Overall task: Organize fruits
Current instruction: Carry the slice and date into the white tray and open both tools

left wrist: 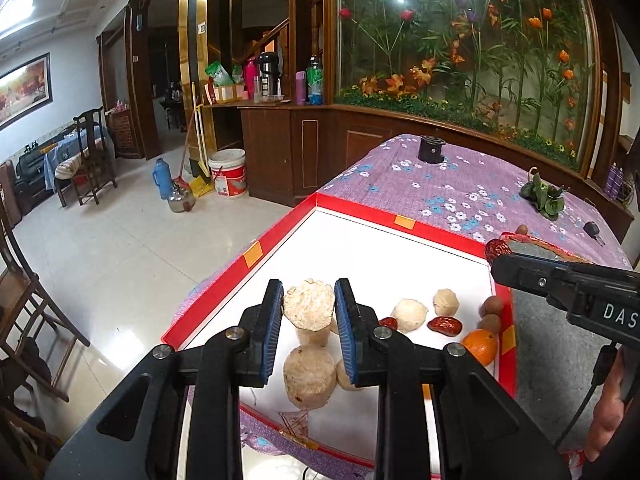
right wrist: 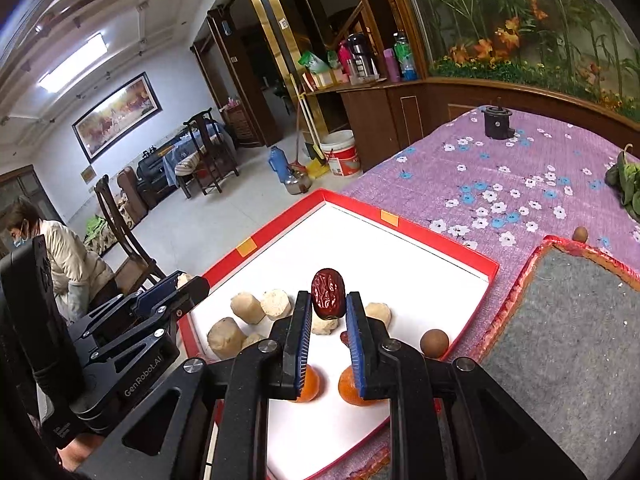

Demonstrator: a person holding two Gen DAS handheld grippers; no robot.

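Observation:
My left gripper (left wrist: 309, 298) is shut on a pale fibrous chunk (left wrist: 309, 306), held a little above the white, red-rimmed tray (left wrist: 400, 226). Below it lie several more pale chunks (left wrist: 310, 376), two red dates (left wrist: 445, 325), an orange (left wrist: 480, 346) and two longans (left wrist: 492, 306). My right gripper (right wrist: 329, 300) is shut on a wrinkled red date (right wrist: 328, 294) over the tray's (right wrist: 432, 248) near side. Two oranges (right wrist: 306, 386) sit under its fingers, partly hidden, and a longan (right wrist: 434, 343) lies near the rim. The left gripper (right wrist: 188, 285) shows at the tray's left edge.
A grey mat (right wrist: 560, 340) with a red fringe lies right of the tray on the purple flowered cloth (right wrist: 500, 184). On the cloth are a loose longan (right wrist: 579, 234), a black cylinder (left wrist: 432, 150) and a green leafy bunch (left wrist: 544, 196). A person (right wrist: 68, 264) sits at far left.

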